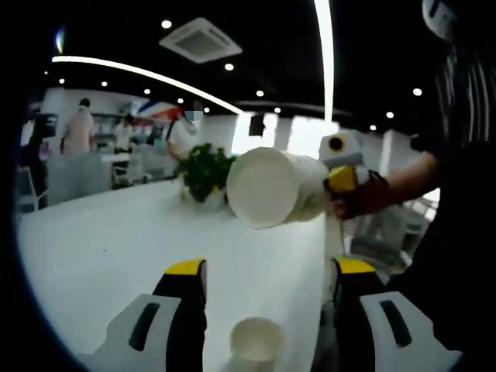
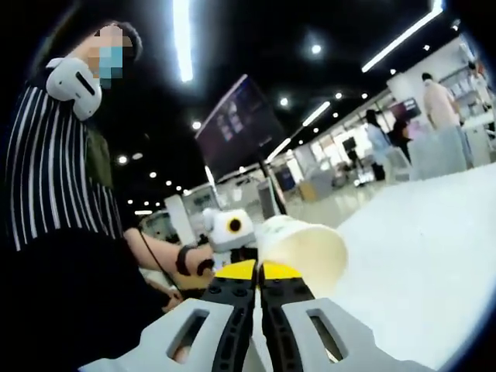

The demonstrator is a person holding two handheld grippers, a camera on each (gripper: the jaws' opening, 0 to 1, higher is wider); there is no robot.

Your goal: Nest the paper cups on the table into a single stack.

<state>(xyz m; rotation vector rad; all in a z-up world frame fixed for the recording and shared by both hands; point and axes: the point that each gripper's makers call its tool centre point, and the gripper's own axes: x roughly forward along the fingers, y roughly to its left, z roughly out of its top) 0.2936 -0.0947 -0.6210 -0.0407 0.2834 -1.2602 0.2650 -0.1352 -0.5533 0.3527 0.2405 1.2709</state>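
Note:
A white paper cup [image 1: 256,341] stands upright on the white table [image 1: 108,240], low between the two jaws of my left gripper [image 1: 270,267], which is open and not touching it. Above, the right gripper [image 1: 341,180] comes in from the right and holds a second paper cup [image 1: 267,190] on its side in the air, round end facing me. In the right gripper view, my right gripper [image 2: 260,271] is shut on the wall of that cup [image 2: 302,246], which points away over the table [image 2: 418,248].
A green potted plant [image 1: 203,170] stands at the far side of the table. A person in a striped top [image 2: 54,178] stands close beside the table edge, one hand [image 1: 364,194] on the right gripper. Several people and desks [image 1: 93,147] are far behind.

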